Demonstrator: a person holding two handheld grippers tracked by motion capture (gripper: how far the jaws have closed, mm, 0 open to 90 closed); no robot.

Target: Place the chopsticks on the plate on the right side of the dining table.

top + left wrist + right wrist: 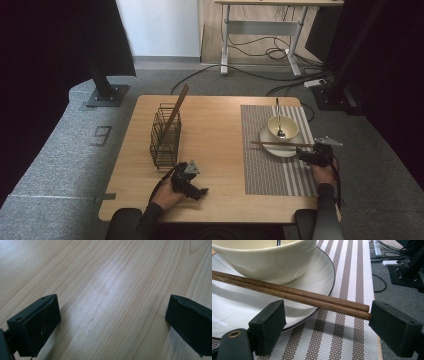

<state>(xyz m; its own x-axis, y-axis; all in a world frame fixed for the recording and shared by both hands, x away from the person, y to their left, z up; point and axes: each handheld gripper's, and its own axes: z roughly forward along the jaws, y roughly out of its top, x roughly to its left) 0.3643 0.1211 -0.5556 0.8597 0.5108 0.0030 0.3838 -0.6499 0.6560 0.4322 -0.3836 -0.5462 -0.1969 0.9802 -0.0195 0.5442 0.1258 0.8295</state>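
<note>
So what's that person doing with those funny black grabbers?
The person holds a gripper in each hand. The right gripper is open around the ends of two wooden chopsticks lying across a white plate with a bowl on it, not squeezing them. The left gripper rests open over bare table. A wire basket stands nearby.

Black wire basket (165, 136) standing on pale wooden tabletop (215, 150), long brown stick (176, 109) leaning out; striped woven placemat (265, 165) lying alongside.
</note>
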